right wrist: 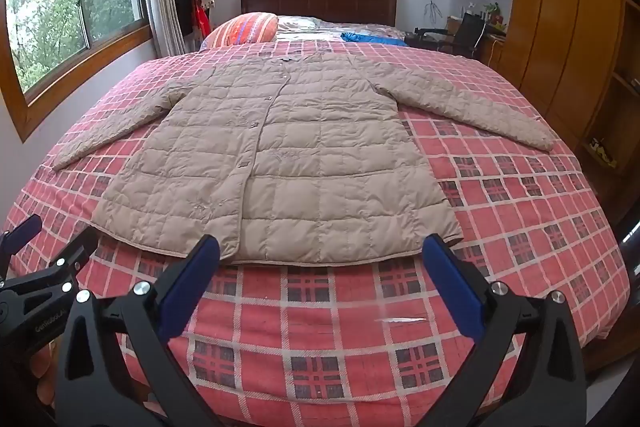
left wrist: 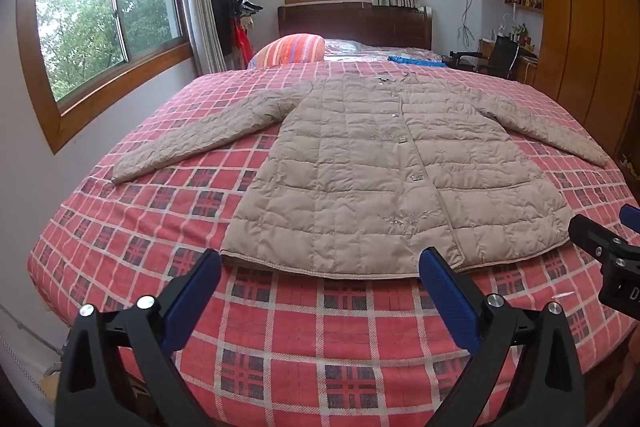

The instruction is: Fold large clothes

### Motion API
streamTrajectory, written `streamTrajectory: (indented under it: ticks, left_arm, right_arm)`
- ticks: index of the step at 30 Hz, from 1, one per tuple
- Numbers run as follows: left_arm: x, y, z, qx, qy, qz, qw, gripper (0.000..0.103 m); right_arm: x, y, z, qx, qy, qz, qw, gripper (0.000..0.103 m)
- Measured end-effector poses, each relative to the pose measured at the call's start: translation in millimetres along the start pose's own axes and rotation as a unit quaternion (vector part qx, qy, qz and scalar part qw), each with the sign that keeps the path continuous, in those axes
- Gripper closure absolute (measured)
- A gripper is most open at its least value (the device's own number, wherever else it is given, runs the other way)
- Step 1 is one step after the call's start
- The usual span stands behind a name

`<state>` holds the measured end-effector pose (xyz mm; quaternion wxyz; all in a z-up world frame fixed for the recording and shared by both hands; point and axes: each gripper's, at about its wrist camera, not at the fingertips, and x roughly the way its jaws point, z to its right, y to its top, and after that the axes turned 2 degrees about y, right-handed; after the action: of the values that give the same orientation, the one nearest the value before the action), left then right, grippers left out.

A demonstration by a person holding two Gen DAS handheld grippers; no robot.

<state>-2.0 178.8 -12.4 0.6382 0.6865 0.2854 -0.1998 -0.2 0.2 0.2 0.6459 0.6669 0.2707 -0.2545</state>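
Bedroom with wood-framed windows [left wrist: 108, 11] at left, a dark coat stand [left wrist: 234, 7], a dark wooden headboard [left wrist: 356, 23] and honey-coloured wooden wardrobes [left wrist: 580, 27] at right; red-and-pink plaid bedspread [left wrist: 320, 339] carrying a beige quilted snap-front jacket [left wrist: 360, 179], spread flat mid-bed, sleeves out toward both side edges, hem near the foot edge. Left gripper [left wrist: 320, 291] and right gripper [right wrist: 320, 287] poised side by side above the foot edge, blue-padded jaws spread wide, clasping nothing, just short of the hem.

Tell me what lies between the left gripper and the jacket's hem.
Only bare plaid bedspread. In the left wrist view, the open left gripper hovers just short of the beige quilted jacket; nothing else lies in that stretch.
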Motion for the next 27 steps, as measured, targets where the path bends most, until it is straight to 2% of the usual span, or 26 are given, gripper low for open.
streamTrajectory:
  ticks: [10, 27]
  left_arm:
    - [-5.8, -1.4, 3.1, -0.001, -0.012, 0.01, 0.9999, 0.004]
    - [-1.3, 1.8, 0.9, -0.001, -0.002, 0.006, 1.0, 0.004]
  right_arm:
    - [-0.5, -1.6, -1.9, 0.002, 0.002, -0.003, 1.0, 0.002]
    - [3.3, -1.9, -1.0, 0.002, 0.002, -0.005, 1.0, 0.002]
